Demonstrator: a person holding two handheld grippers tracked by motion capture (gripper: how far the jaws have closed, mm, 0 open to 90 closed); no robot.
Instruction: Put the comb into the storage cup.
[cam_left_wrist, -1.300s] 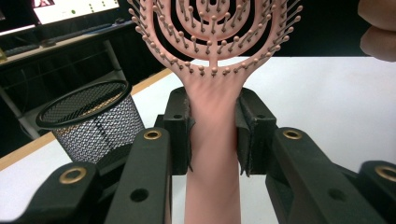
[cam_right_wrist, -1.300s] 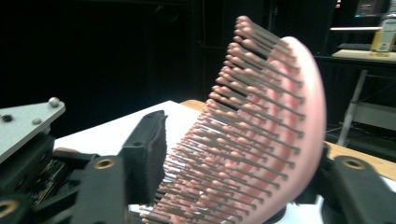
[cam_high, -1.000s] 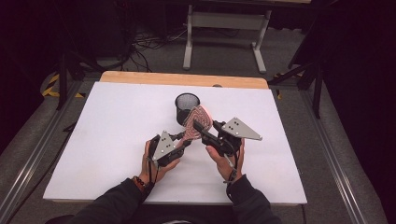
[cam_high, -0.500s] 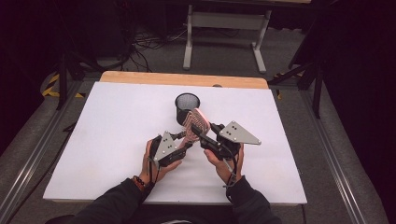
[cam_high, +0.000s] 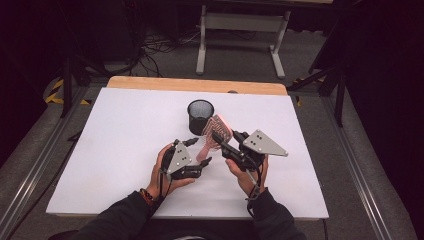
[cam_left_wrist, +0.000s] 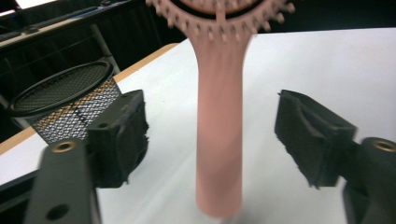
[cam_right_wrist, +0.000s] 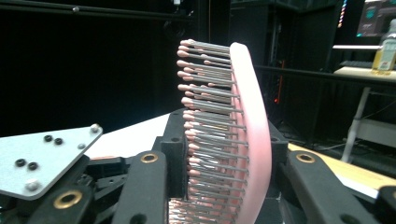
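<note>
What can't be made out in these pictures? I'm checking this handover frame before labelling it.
- Hairbrush head: cut off by the top edge of the left gripper view.
- Hairbrush handle: hidden in the right gripper view behind the right tool, shut on the head.
- Mesh cup contents: high view too small; in the left gripper view the left tool's pad hides its base.
</note>
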